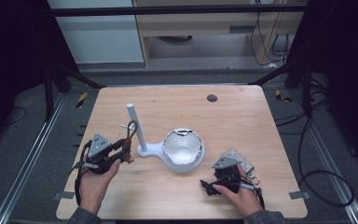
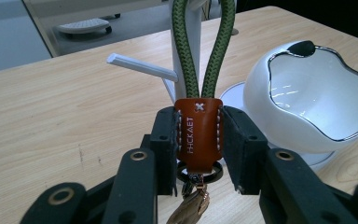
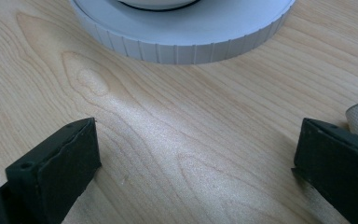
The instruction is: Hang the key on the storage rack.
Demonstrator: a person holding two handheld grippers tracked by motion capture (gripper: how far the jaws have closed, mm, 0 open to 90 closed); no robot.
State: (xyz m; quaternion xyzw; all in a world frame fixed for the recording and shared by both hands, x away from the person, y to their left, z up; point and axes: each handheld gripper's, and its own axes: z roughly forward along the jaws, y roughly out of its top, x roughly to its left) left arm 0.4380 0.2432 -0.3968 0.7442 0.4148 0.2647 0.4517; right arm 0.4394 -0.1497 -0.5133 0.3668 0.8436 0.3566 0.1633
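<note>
Just left of the white stand [image 1: 136,128], our left gripper [image 1: 123,154] is clamped on the keychain [image 2: 198,133] tab, right gripper [image 3: 196,172] gaping, so we'd guess the green loop [image 2: 204,44] snags short of the peg [image 2: 142,67].

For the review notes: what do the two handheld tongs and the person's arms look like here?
Both tongs, left and right, are black, each topped by a grey three-cornered plate, with a dark cable trailing back past the wrist. In the gripper views the jaws are blocky black pads on black linkage arms with round brass-coloured rivet holes. Grey sleeve cuffs show at the bottom edge of the high view.
</note>
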